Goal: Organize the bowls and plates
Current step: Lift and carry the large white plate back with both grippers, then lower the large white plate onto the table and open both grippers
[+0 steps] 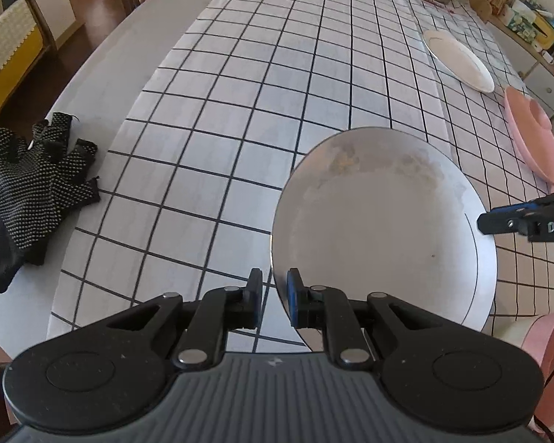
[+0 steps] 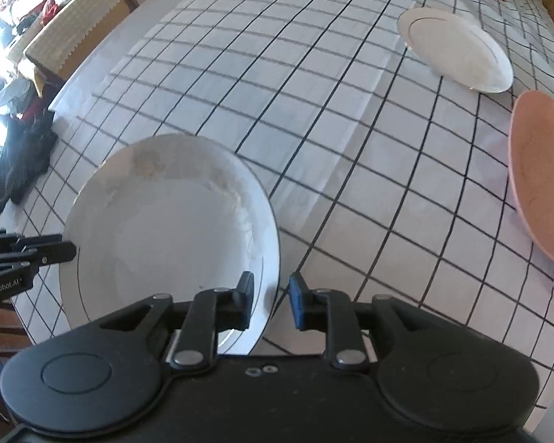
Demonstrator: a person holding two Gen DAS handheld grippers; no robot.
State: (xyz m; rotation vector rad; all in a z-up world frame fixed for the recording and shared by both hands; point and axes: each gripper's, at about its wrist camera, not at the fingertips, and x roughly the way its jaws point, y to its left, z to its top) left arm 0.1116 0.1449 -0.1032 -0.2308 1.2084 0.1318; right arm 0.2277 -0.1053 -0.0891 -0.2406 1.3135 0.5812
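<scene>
White plate (image 1: 380, 221) sat lower right of left-wrist frame on the checked cloth (image 1: 240, 110) over the counter (image 1: 103, 85). Left claw (image 1: 274, 295) narrowly parted, straddling the plate's near-left rim, not gripping. Right claw (image 2: 271, 297) likewise straddled its right rim. Second white plate (image 2: 458, 51) and pink plate (image 2: 539, 170) far right; cloth between bare. Black glove (image 1: 33, 188) by left edge.

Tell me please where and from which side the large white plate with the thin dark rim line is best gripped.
Grip the large white plate with the thin dark rim line at its thin raised rim, from its near edge on either side. The centre is broad and flat, so only the rim fits between jaws. The left gripper and right gripper already straddle that edge, jaws apart.
</scene>
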